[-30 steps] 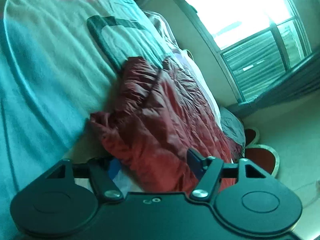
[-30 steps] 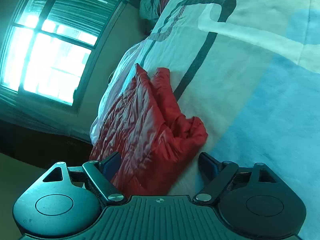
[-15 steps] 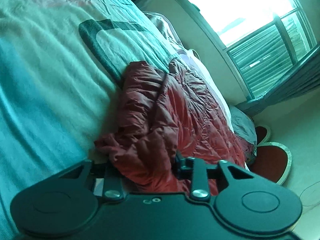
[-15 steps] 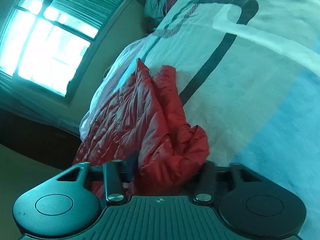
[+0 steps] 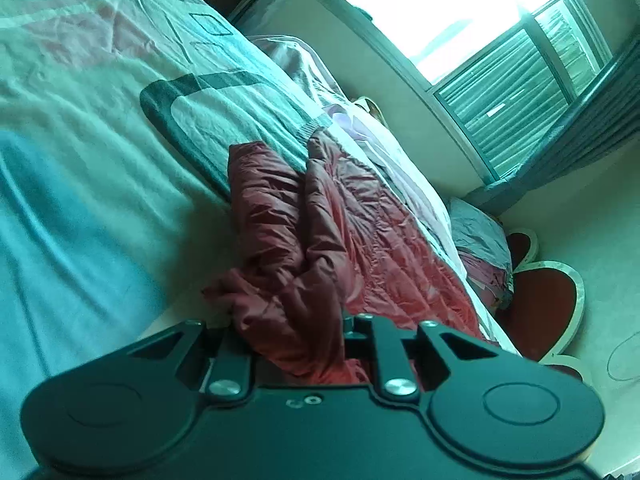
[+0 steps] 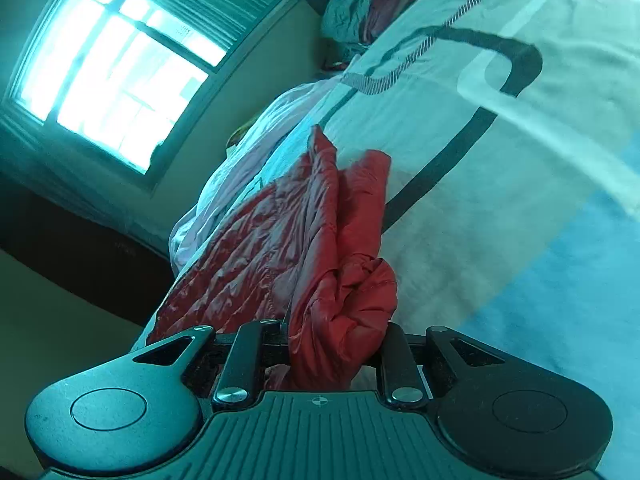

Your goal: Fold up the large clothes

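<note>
While lying along the window-side edge of the bedspread point(image 5: 88, 184), red quilted puffer jacket point(image 5: 320, 232) bunched at near end, flatter toward far end. Left gripper point(image 5: 296, 344) clenched on a wad of jacket fabric, cloth filling the gap between the fingers. Right gripper point(image 6: 334, 348) likewise clamped on a crumpled fold of the same jacket point(image 6: 320, 240). Near end of jacket raised off the bedspread point(image 6: 500, 200) in both grips; rest resting on it, draped toward the bed edge. Beyond jacket: pale sheet point(image 6: 240, 172) hanging off the mattress side, window point(image 5: 472, 28) past it. Heap of other clothes point(image 6: 360, 8) at far end of bed from jacket. Red round mat point(image 5: 548, 304) on floor beside jacket's edge of bed.
</note>
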Tool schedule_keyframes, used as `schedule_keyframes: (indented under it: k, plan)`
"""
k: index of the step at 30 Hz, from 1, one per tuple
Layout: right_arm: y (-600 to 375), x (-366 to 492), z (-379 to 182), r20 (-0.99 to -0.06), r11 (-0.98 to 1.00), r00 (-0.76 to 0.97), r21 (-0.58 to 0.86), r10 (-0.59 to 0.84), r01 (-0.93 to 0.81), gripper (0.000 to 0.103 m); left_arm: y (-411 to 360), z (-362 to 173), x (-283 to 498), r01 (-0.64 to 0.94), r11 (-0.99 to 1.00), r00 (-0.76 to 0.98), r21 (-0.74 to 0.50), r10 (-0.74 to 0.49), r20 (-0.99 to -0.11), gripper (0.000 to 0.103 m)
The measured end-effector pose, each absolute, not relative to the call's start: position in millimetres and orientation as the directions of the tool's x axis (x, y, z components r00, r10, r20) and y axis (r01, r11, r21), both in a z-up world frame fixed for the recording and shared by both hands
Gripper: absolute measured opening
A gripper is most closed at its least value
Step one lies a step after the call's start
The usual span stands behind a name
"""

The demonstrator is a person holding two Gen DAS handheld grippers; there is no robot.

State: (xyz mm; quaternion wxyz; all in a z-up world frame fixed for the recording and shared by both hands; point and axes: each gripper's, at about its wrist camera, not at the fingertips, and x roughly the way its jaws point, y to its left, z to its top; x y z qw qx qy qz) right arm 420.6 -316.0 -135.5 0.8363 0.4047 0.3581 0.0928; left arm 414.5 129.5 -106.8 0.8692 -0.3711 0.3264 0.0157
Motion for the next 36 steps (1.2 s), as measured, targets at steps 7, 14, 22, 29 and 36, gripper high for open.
schedule_keyframes:
  k: [7,14,22,29,36]
  plan:
    - [-325.2,368.6,-120.6,-0.535,0.682,0.717,0.722,0.446,0.115,0.018,123.1,-101.9,356.4,-0.262,0.727,0.780,-0.634,-0.228,-0.583,0.018]
    - [-349.2,287.8,-117.4,-0.550,0.695,0.706,0.710,0.446,0.114,0.018,115.5,-106.0,277.6,-0.274,0.716,0.774,-0.642,-0.232,-0.589,0.018]
    - [-374.4,207.3,-121.7,-0.560,0.690,0.690,0.714,0.459,0.120,0.018,111.6,-116.6,199.2,-0.287,0.702,0.779,-0.651,-0.224,-0.585,0.018]
    - [-385.0,178.0,-131.2,-0.574,0.690,0.673,0.712,0.466,0.130,0.018,111.1,-124.8,174.6,-0.296,0.704,0.778,-0.646,-0.214,-0.590,0.018]
    - [-392.7,182.7,-161.0,-0.577,0.656,0.656,0.737,0.487,0.161,0.020,106.5,-142.9,172.2,-0.330,0.709,0.777,-0.624,-0.172,-0.606,0.037]
